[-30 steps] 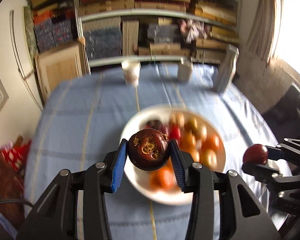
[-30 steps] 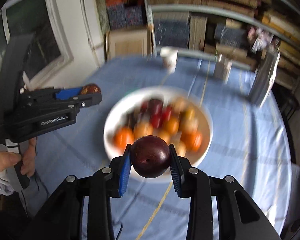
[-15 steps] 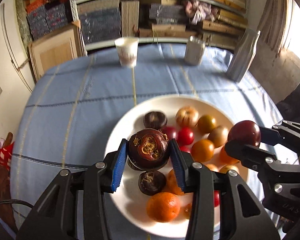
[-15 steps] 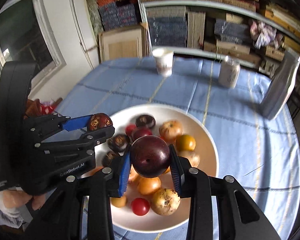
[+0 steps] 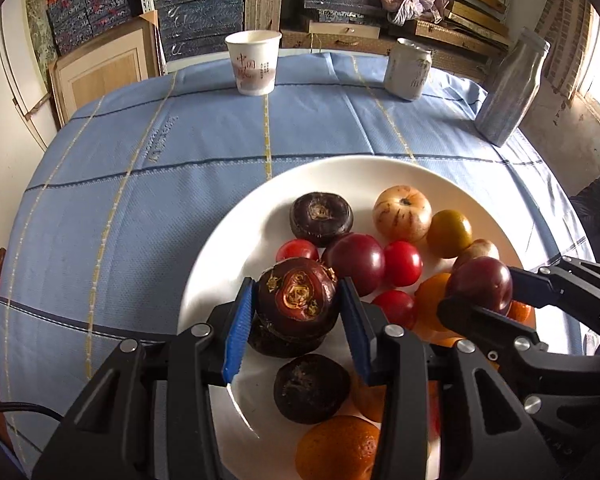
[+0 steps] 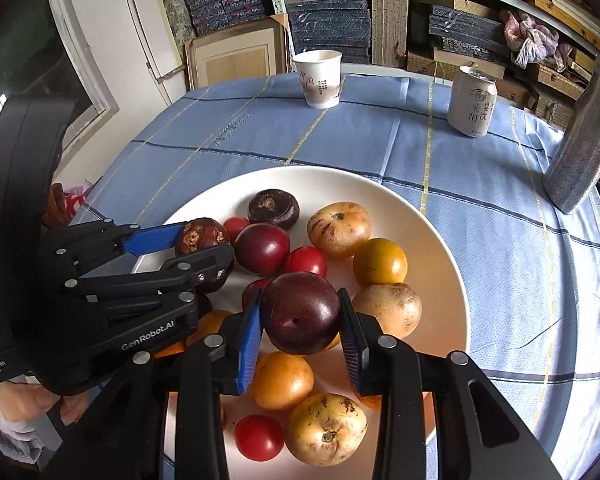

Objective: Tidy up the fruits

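Over the plate (image 5: 380,176), each tool clamped on fruit: left tool (image 5: 298,324) on water chestnut (image 5: 298,300), right tool (image 6: 300,332) on plum (image 6: 302,314), oranges half-hidden.

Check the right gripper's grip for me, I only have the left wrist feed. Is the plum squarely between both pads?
Observer: Yes. In the right wrist view the dark plum sits centred between both blue pads of the right gripper, which press on its two sides.
Operator: What's right under it?
Observer: An orange-yellow fruit lies on the white plate just below the plum. I cannot tell whether they touch.
Operator: Anything at the plate's near rim that I'm missing?
Observer: A cherry tomato and a speckled yellow fruit lie there side by side.
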Demonstrator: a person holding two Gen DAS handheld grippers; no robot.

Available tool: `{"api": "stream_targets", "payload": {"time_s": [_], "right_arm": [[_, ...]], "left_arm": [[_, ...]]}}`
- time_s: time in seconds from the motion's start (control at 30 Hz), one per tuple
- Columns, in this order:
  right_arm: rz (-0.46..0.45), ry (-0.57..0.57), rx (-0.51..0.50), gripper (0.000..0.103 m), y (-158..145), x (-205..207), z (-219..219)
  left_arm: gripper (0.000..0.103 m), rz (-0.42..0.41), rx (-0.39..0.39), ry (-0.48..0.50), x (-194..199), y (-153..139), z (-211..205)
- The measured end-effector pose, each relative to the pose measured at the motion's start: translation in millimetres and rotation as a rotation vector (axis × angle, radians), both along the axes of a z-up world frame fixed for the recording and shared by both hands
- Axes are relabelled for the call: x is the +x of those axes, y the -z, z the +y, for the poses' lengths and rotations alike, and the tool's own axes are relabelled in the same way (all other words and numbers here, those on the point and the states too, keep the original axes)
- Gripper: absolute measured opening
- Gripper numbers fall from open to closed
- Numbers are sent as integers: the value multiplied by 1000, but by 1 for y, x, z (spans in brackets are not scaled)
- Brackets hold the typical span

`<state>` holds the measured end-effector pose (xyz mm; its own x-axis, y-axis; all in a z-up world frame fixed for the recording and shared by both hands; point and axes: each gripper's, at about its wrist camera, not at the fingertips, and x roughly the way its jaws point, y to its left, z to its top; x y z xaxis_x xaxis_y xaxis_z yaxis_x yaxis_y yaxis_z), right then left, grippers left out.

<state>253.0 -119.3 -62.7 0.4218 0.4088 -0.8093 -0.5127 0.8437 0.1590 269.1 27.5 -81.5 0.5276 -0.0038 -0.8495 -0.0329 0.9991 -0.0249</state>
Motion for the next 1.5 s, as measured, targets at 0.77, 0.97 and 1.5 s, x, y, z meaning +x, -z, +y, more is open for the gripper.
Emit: {"api": "stream_targets", "payload": {"time_s": [0.77, 0.97, 1.5], "right_arm": [[-44, 2, 9, 49, -23, -17, -5], [-77, 4, 28, 50, -45, -36, -13], [-224, 64, 98, 89, -124, -115, -64]], "left_arm": [[66, -32, 10, -46, -19, -20, 2], [68, -67, 19, -48, -41, -43, -2], [95, -165, 65, -122, -122, -126, -17]]}}
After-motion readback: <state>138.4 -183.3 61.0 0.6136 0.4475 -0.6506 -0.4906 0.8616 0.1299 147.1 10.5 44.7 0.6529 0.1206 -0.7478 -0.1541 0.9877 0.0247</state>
